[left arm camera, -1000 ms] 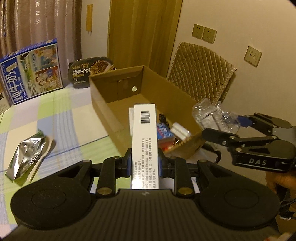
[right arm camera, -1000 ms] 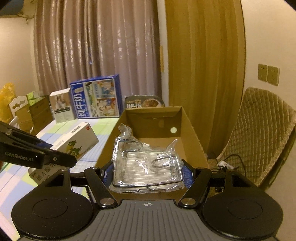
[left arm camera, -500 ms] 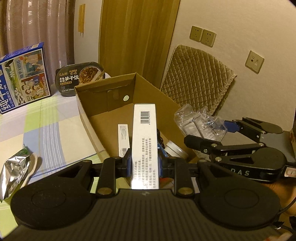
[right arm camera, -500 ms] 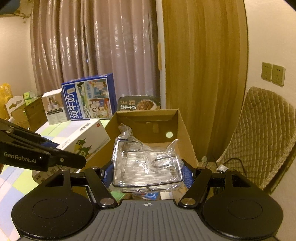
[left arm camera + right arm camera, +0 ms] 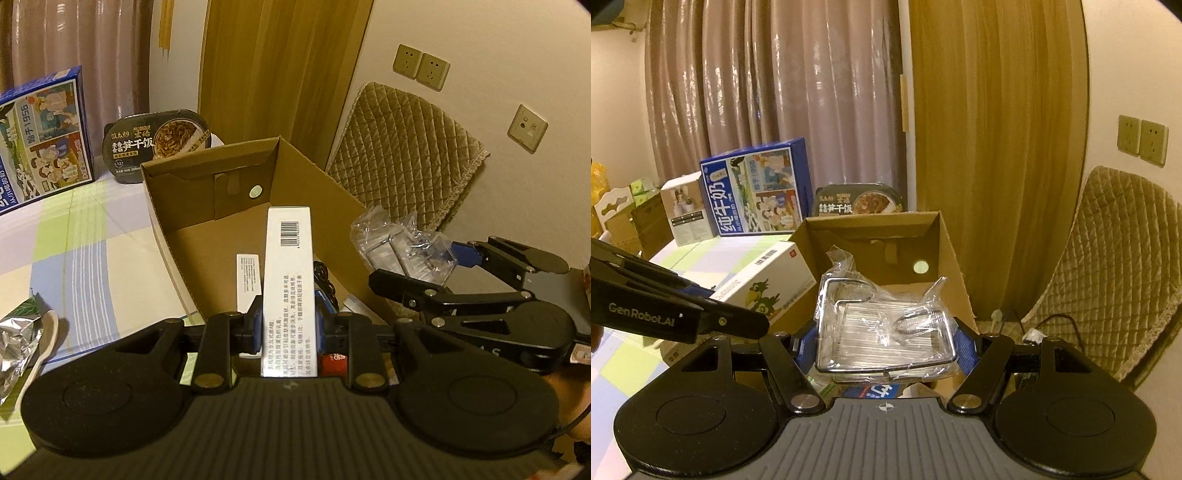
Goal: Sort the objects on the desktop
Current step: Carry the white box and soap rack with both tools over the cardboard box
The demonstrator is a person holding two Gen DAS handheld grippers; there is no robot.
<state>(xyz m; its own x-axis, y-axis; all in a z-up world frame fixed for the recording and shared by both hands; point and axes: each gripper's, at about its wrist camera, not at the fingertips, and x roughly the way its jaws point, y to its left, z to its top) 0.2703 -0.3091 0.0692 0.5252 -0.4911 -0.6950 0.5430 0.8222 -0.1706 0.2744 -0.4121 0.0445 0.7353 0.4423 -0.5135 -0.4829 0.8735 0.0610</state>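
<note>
Both hand-held grippers advanced over the cardboard box (image 5: 207, 236), pinching white carton (image 5: 289, 280) and bagged rack (image 5: 886, 332), hiding contents.

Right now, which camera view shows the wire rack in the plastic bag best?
The right wrist view: the bagged wire rack fills the centre, held by the right gripper over the cardboard box. The left wrist view shows it only sideways, small, mostly crumpled plastic.

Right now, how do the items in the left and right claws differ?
The left claw holds a long, narrow white carton, opaque and printed with a barcode; the right claw holds a wide, flat wire rack wrapped in clear crinkled plastic. Both are gripped by their sides and held over the open cardboard box.
</note>
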